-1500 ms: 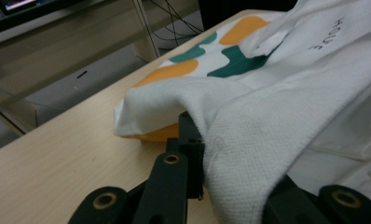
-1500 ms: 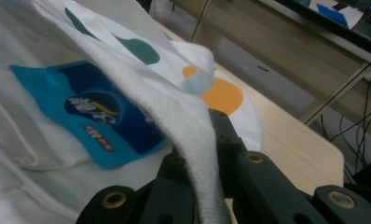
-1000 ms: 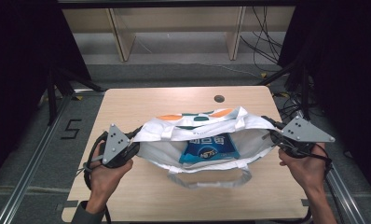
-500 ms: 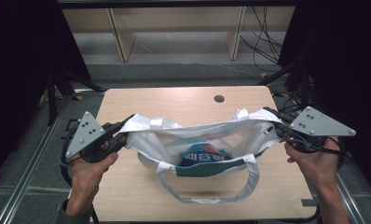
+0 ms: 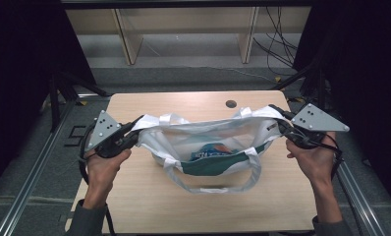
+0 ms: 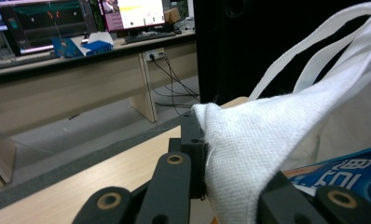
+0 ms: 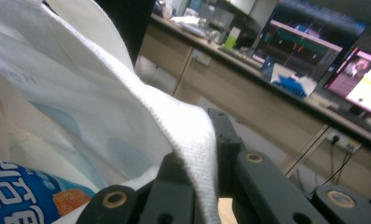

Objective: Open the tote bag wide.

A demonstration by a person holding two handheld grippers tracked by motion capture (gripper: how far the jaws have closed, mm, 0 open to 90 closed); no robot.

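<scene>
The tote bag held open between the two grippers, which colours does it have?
The tote bag is white with a dark green band; the high view shows it best.

Since a second ago: white tote bag [image 5: 208, 140] no longer lying flat on the desk [image 5: 149, 201], now raised by its two ends and stretched wide across the middle of the high view. Left tool [image 5: 134, 132] carried outward toward the left edge of the frame and up, right tool [image 5: 278, 123] likewise toward the right edge and up. Bag mouth pulled open into a long slot; blue snack packet [image 5: 210, 153] now sunk inside, partly hidden behind the near wall. Near handle loop [image 5: 215, 186] now hanging forward onto the desk.
</scene>
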